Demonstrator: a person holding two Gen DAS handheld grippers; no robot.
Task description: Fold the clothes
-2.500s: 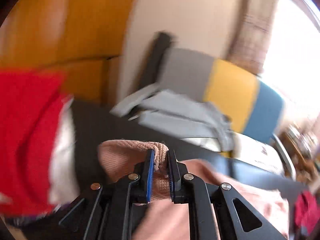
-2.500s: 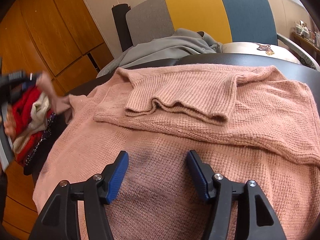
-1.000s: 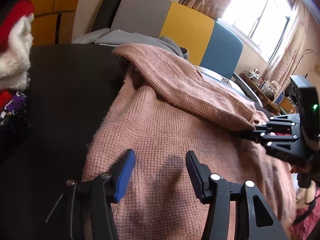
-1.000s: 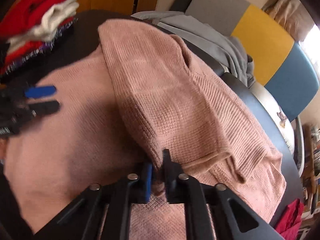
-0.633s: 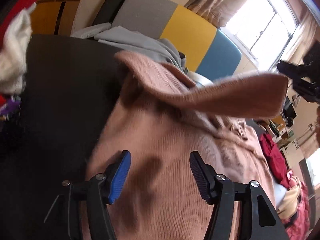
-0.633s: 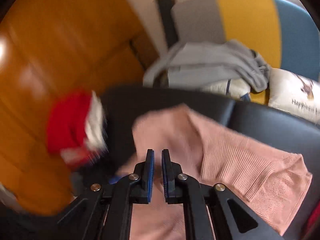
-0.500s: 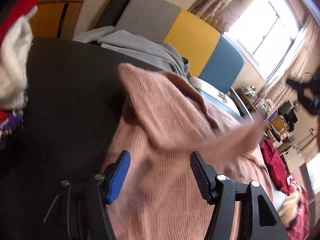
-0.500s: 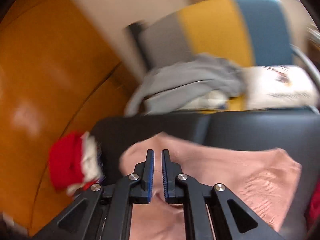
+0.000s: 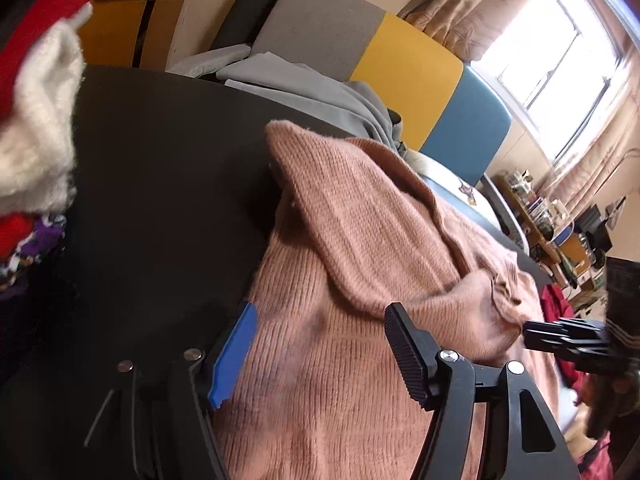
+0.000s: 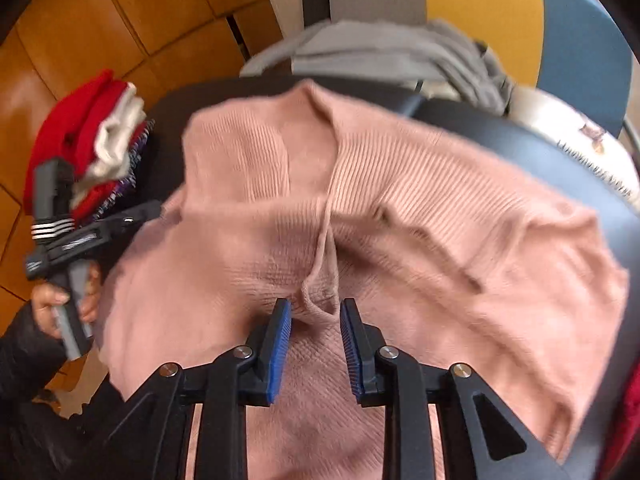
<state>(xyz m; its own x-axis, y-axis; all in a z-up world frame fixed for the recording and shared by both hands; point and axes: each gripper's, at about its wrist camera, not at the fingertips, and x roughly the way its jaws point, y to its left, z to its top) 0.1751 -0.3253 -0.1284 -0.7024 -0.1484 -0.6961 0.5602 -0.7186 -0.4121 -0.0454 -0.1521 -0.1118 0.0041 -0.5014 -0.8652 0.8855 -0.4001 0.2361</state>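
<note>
The pink sweater (image 10: 400, 220) is spread over the black tabletop (image 9: 160, 160), filling the centre of the right wrist view, its long axis running from the upper left of that frame down to the lower right. A sleeve has been laid across the body, and its cuff end (image 10: 316, 304) is seen directly ahead of the right gripper (image 10: 316, 344), between pads whose jaws have just been opening; the cuff looks released, though motion blur leaves this slightly uncertain. The left gripper (image 9: 320, 352) is held with jaws parted over the sweater's lower edge, nothing being pinched. The right gripper is judged the nearer to the sleeve. No containers are seen (only a stack of folded clothes (image 10: 92, 140) at the left).
</note>
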